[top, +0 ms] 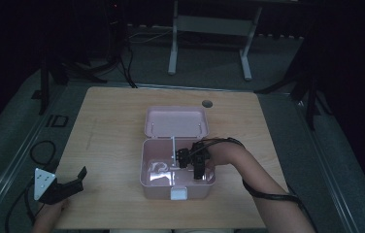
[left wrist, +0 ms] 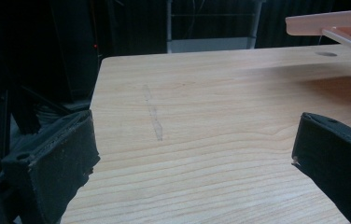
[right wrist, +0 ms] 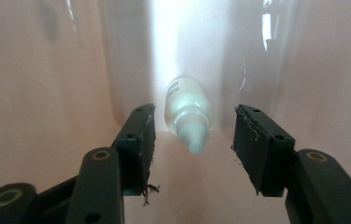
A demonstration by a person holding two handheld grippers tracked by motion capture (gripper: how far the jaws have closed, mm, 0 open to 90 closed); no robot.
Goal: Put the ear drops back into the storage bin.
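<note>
A pink plastic box stands open on the wooden table, its lid tipped back. My right gripper reaches down into the box's right compartment. In the right gripper view a small white dropper bottle lies on the pink floor between the two black fingers. The pads stand apart from it on both sides, so the right gripper is open. My left gripper rests at the table's near left corner. Its jaws are wide apart over bare wood, with the left gripper holding nothing.
A divider splits the box into two compartments, and the left one holds something pale. A white latch sits on the box's front. A round cable hole is at the table's far edge. A desk frame stands behind.
</note>
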